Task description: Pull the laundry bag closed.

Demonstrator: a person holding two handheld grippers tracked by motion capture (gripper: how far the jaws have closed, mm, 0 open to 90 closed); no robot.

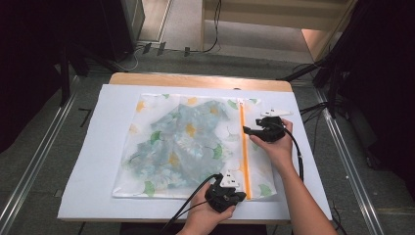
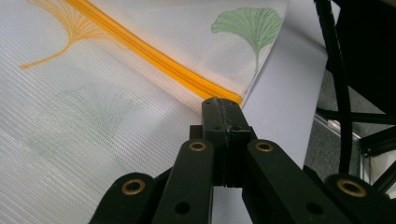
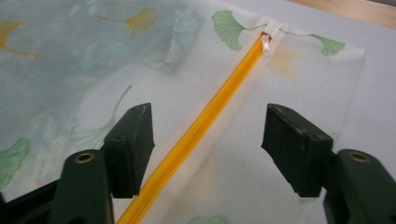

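The mesh laundry bag [image 1: 191, 144] is lying flat on the table, its orange zipper [image 3: 201, 123] looking run shut to the far-end pull [image 3: 266, 43]. The left gripper [image 2: 222, 108] is sitting pressed together at the zipper's near end, while the right gripper [image 3: 208, 140] is hanging spread over the zipper, gripping nothing; little seems left.

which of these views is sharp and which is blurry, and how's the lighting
High view: soft overall, the white mat evenly lit, the floor around it dark. Left gripper view: the mesh bag weave and orange zipper are crisp, while the left gripper, jaws shut, is near and dark. Right gripper view: hazy, the zipper pull slightly washed out, and the right gripper has soft-edged open jaws.
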